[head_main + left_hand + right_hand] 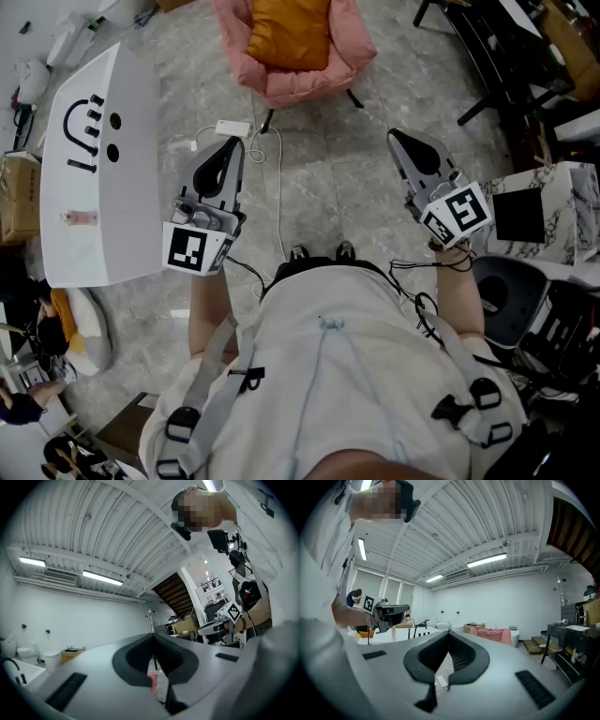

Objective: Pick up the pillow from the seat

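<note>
An orange pillow (291, 33) lies on the seat of a pink armchair (323, 75) at the far side of the floor. Both grippers are held in front of the person's chest, well short of the chair. My left gripper (228, 148) is shut and empty, pointing toward the chair's left side. My right gripper (405, 141) is also shut and holds nothing. In the right gripper view the shut jaws (449, 635) meet below the distant pink armchair (491, 634). Past the meeting jaws (152, 638) in the left gripper view only a pink sliver shows.
A white bathtub (94, 159) stands at the left. A white power strip (232, 128) with cables lies on the marble floor before the chair. A marble-topped table (562, 202) and a black stool (506, 300) are at the right, with dark furniture (497, 47) at the far right.
</note>
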A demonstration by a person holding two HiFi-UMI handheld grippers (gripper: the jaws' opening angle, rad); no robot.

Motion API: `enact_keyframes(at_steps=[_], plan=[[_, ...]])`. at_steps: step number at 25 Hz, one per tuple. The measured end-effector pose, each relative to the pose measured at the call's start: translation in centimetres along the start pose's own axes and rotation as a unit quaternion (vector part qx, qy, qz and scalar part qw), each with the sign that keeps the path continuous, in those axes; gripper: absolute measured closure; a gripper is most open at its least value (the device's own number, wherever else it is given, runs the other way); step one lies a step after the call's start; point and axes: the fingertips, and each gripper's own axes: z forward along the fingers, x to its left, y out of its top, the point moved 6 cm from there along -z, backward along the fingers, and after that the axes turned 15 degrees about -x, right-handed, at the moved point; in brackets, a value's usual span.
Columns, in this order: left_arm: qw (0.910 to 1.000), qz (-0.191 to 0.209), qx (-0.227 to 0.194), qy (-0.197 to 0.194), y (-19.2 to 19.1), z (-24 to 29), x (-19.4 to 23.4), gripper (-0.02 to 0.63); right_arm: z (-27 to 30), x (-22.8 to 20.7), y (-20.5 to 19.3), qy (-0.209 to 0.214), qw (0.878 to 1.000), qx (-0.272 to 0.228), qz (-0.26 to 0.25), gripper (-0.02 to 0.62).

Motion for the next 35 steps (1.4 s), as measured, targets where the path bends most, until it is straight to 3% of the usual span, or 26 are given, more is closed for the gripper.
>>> enact_keyframes(at_steps=[14, 26, 35], plan=[[0.9999, 0.003, 0.005, -0.014, -0.3, -0.3, 0.3, 0.6, 0.6, 0.8, 0.1, 0.0, 1.0, 0.002, -0.01, 0.581], [0.9997, -0.025, 0.0, -0.007, -0.6, -1.4, 1.9, 0.6, 1.7, 1.6, -0.2, -0.002, 1.0, 0.008, 0.008, 0.581], [0.9985, -0.047, 0.008, -0.028, -1.7, -3.3, 5.4, 0.6, 3.8, 3.9, -0.8, -0.028, 0.999, 0.017, 0.001, 0.58]])
